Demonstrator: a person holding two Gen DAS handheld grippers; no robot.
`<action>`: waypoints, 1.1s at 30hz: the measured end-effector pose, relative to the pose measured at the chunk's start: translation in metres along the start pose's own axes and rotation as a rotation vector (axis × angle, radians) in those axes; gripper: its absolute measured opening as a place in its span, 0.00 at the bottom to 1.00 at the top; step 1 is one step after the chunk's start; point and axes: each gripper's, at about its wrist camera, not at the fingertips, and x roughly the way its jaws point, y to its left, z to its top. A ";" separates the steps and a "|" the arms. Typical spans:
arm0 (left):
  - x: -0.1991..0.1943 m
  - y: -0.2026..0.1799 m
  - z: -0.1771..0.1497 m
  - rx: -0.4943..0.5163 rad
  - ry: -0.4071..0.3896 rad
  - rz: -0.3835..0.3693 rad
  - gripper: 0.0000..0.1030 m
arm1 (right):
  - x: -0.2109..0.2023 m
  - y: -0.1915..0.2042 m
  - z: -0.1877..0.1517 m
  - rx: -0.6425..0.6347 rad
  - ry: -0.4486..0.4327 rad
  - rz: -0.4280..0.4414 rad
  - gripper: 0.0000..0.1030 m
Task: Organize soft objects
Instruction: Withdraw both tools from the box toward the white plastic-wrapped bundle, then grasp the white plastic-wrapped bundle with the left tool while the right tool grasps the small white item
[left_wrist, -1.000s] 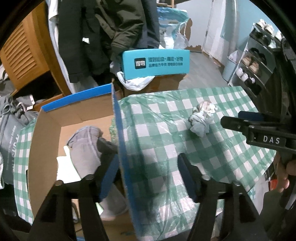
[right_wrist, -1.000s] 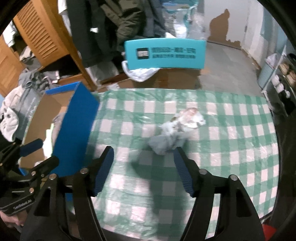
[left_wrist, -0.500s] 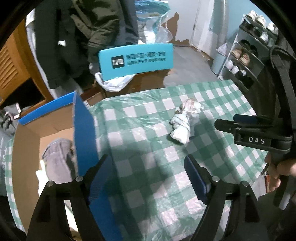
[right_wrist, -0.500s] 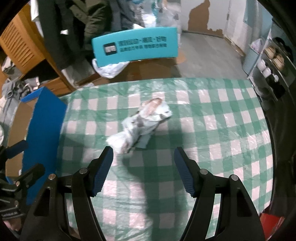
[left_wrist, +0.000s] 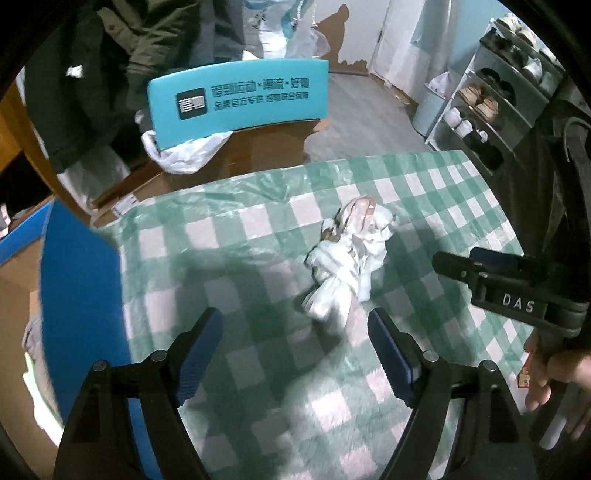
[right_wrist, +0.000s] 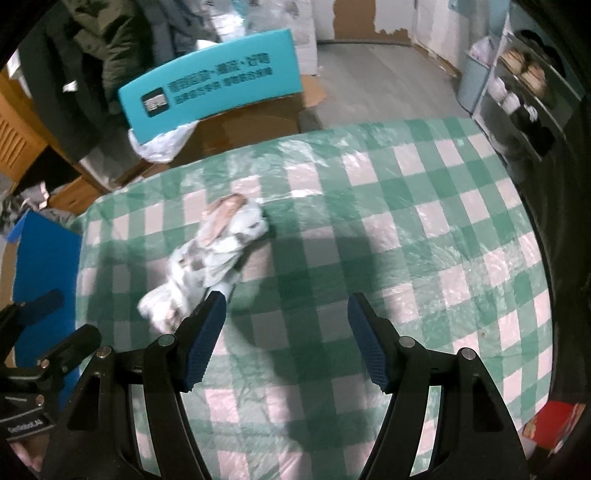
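Green and white checks cover the counter (left_wrist: 258, 229). On it lies a crumpled cloth (left_wrist: 347, 262). Both tongs are spread wide and hold nothing. The left tongs (left_wrist: 295, 347) sit just behind the cloth. The right tongs (right_wrist: 286, 332) are beside it, with one tip at its edge.

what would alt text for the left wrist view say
A crumpled pale cloth bundle lies on a green-and-white checked tablecloth, just ahead of the open left gripper. The right gripper reaches in from the right edge, a blue-walled cardboard box stands at left, and a teal sign sits behind the table.
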 end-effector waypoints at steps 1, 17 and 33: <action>0.004 -0.001 0.003 0.005 0.003 0.000 0.80 | 0.003 -0.001 0.001 0.006 0.002 0.002 0.67; 0.066 -0.031 0.028 0.100 0.051 0.028 0.80 | 0.021 -0.020 0.013 0.077 0.016 0.020 0.67; 0.098 -0.024 0.034 0.061 0.102 -0.063 0.45 | 0.035 -0.015 0.018 0.074 0.038 0.014 0.67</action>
